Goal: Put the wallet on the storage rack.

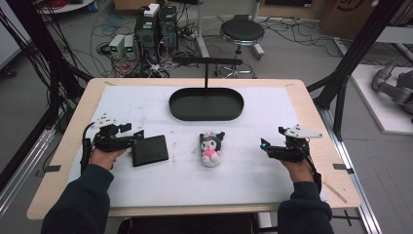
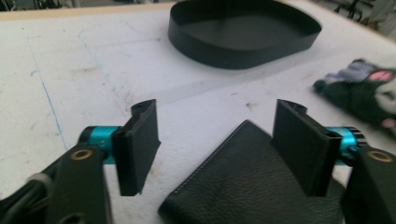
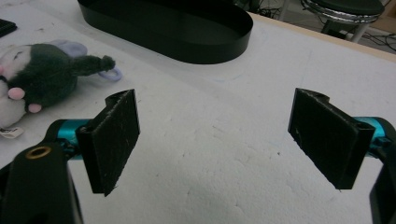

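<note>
A black leather wallet [image 1: 150,150] lies flat on the white mat [image 1: 146,105], left of centre. My left gripper [image 1: 138,136] sits at its left edge. In the left gripper view that gripper [image 2: 218,140] is open, and a corner of the wallet [image 2: 247,182] lies low between the jaws with neither pad pressing on it. A small plush toy [image 1: 212,147], dark with a white face and pink spots, lies in the middle of the mat. My right gripper [image 1: 265,145] rests to its right, apart from it. It [image 3: 219,135] stands wide open over bare mat, with the plush toy [image 3: 42,79] off to its left.
A black oval tray [image 1: 206,104] with a low wall stands at the far middle of the mat, seen as tray [image 2: 243,32] and tray [image 3: 173,28] from the grippers. The wooden table edge [image 1: 311,112] frames the mat. A stool [image 1: 241,33] and cables are on the floor beyond.
</note>
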Tool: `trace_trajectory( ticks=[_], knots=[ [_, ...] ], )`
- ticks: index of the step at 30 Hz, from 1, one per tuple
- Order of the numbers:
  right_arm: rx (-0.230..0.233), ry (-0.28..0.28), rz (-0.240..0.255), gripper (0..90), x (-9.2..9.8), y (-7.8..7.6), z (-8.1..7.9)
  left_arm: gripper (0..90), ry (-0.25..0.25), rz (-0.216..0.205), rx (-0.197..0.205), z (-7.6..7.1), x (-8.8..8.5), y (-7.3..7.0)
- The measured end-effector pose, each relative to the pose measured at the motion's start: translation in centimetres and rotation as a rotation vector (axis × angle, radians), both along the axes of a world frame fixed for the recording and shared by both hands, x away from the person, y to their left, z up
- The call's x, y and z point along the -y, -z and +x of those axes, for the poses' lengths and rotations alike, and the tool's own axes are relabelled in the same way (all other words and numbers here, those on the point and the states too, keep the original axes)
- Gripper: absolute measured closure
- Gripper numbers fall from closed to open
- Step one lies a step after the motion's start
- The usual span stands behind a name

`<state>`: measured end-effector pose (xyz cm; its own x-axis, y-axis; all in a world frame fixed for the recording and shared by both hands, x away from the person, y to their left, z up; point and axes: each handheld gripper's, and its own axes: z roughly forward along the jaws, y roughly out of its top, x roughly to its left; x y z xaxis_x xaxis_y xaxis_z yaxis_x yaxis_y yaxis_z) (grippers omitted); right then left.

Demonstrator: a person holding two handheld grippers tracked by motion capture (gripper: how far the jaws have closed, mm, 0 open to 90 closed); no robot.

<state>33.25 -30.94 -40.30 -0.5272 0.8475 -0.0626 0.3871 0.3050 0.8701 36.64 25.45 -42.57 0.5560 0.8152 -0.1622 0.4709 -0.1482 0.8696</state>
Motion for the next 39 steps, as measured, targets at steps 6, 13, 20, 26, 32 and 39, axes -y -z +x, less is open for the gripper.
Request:
trace_trajectory(
  ticks=[6,13,20,26,32,39],
  knots=[
    [-0.007,-0.015,-0.005,16.7,-0.3,0.0,-0.2,43.3,0.072,0.054,-0.140,1.2,-0.1,2.2],
    [-0.007,-0.019,-0.011,16.7,-0.2,0.0,-0.4,57.4,0.105,-0.032,-0.229,1.1,-0.3,2.5],
    [-0.005,-0.011,-0.009,16.7,-0.1,-0.1,-0.6,83.6,0.110,-0.040,-0.185,-0.7,-0.8,2.4],
    [-0.005,-0.009,-0.011,16.7,-0.3,-0.1,-0.6,89.8,0.106,-0.114,-0.182,-1.6,-1.5,2.4],
    [-0.007,-0.015,-0.016,16.7,-0.6,0.0,-0.5,53.5,0.081,-0.185,-0.209,-1.3,-2.0,2.8],
    [-0.011,-0.017,-0.020,16.7,-0.8,0.0,-0.2,64.6,0.159,-0.057,-0.232,-1.6,-0.4,2.6]
  ],
)
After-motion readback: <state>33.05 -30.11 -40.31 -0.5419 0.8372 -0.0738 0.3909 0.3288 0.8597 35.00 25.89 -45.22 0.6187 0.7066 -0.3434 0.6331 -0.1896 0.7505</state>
